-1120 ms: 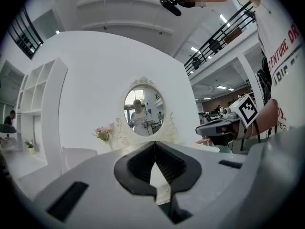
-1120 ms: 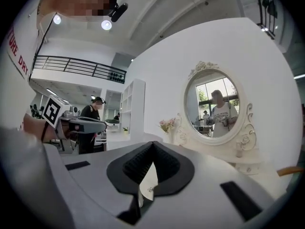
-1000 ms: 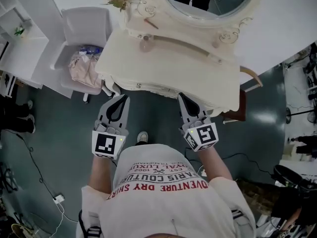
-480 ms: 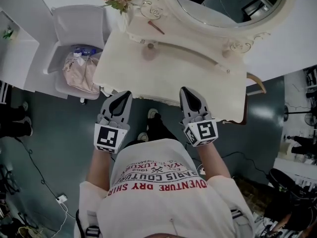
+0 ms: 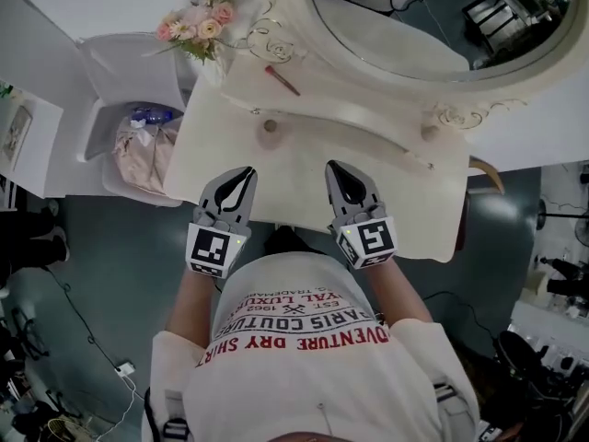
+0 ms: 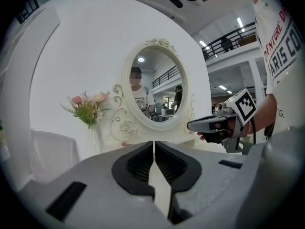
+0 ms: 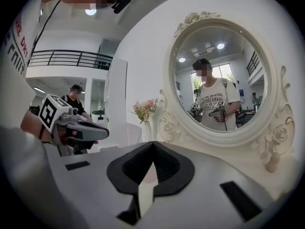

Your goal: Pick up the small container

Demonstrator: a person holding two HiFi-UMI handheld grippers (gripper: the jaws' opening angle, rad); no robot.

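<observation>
Counter: cream carved vanity counter (image 5: 368,168), oval mirror (image 5: 414,26) behind.
Left gripper: grey left gripper (image 5: 247,170) at the front edge, jaws closed, empty.
Right gripper: right gripper (image 5: 333,167) alongside, jaws also closed on nothing.
Container: small round pinkish container (image 5: 270,125) stands untouched ahead of the left gripper.
Next: likely open one gripper's jaws wide, straddle the container, close gently.

The T-shirt (image 5: 304,339) print reads "ARIS COUTURE" and "VENTURE DRY SHIR"
</observation>
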